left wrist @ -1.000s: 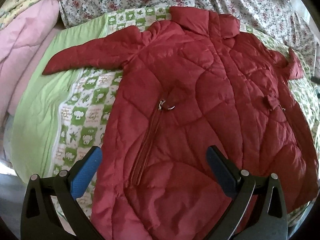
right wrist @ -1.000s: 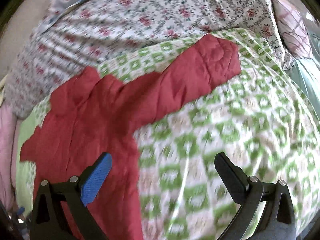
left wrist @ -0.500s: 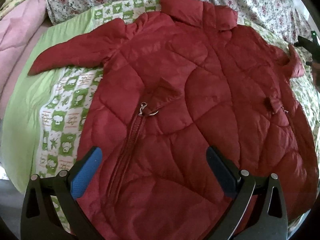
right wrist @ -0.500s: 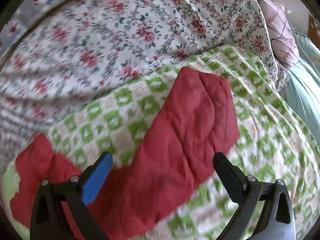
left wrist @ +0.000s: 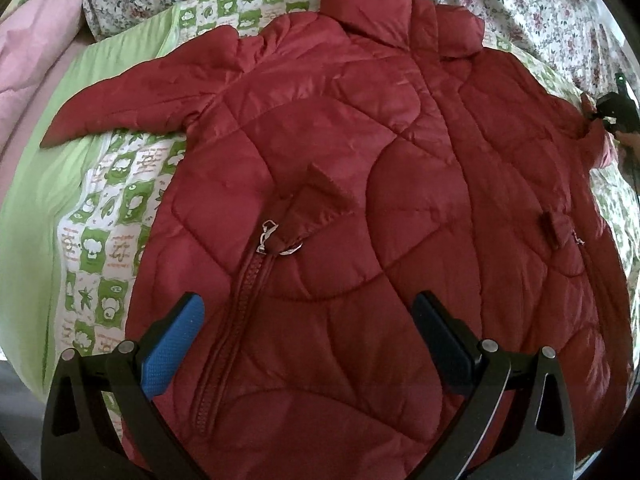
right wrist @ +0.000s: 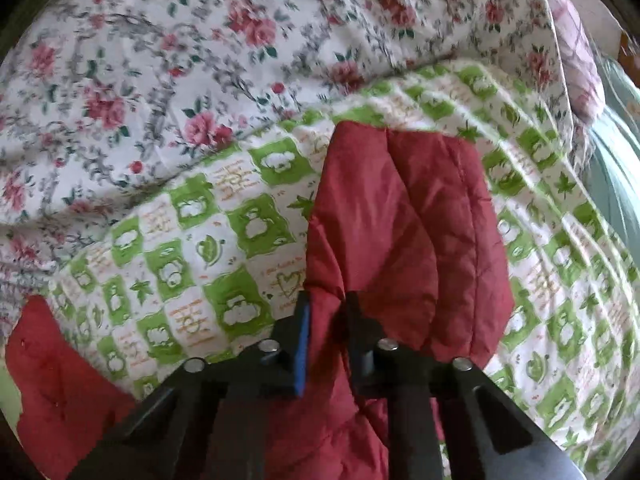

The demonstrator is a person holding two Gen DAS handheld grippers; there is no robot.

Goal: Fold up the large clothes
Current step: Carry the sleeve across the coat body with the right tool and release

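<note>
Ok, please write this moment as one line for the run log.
step: sleeve grasp | right gripper: just closed on red jacket sleeve | left gripper: open above jacket front | jacket: flat on checked blanket

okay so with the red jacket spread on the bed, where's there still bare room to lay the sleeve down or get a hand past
Bare patches: the plain green strip between the pink bedding and the jacket's spread sleeve; the checked blanket beside the sleeve that the right gripper pinches. The red jacket fills the middle under the open left gripper.

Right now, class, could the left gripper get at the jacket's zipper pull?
Probably yes: the left gripper hangs open above the jacket, and the zipper pull lies uncovered just ahead of it.
</note>
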